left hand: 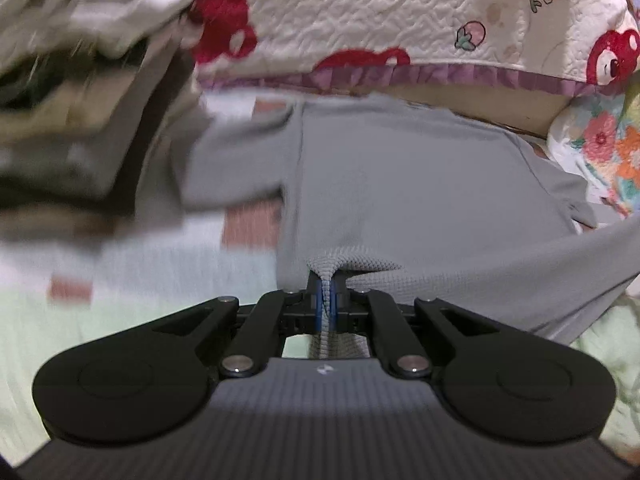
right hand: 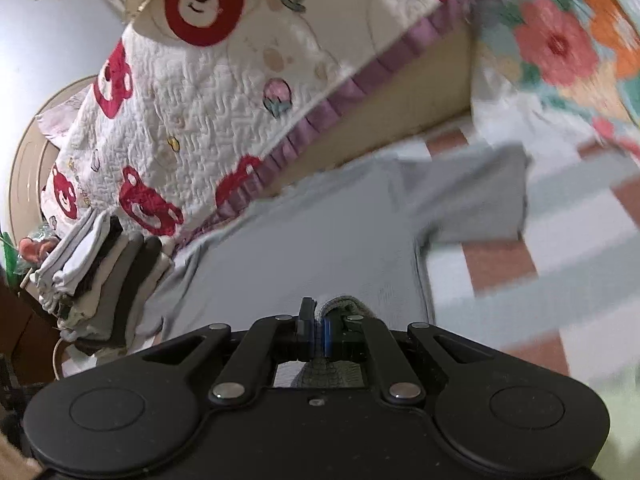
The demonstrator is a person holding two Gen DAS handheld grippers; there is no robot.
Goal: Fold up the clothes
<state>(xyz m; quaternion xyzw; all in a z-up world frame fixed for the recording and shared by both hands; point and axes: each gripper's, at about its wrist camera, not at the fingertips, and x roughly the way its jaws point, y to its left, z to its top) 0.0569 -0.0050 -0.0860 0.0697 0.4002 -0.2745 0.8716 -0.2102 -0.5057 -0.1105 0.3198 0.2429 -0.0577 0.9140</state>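
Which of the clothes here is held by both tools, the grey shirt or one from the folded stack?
The grey shirt: the left tool and right tool each pinch its edge. The folded stack lies untouched beside it.

Stack of folded clothes: motion-blurred in left wrist view, separate pieces not distinguishable.
Grey shirt: near hem hidden behind left tool; right side cut off by frame edge.
Checked bed cover: blurred, pattern smeared.
Floral fabric: blurred, cut off at upper right edge.
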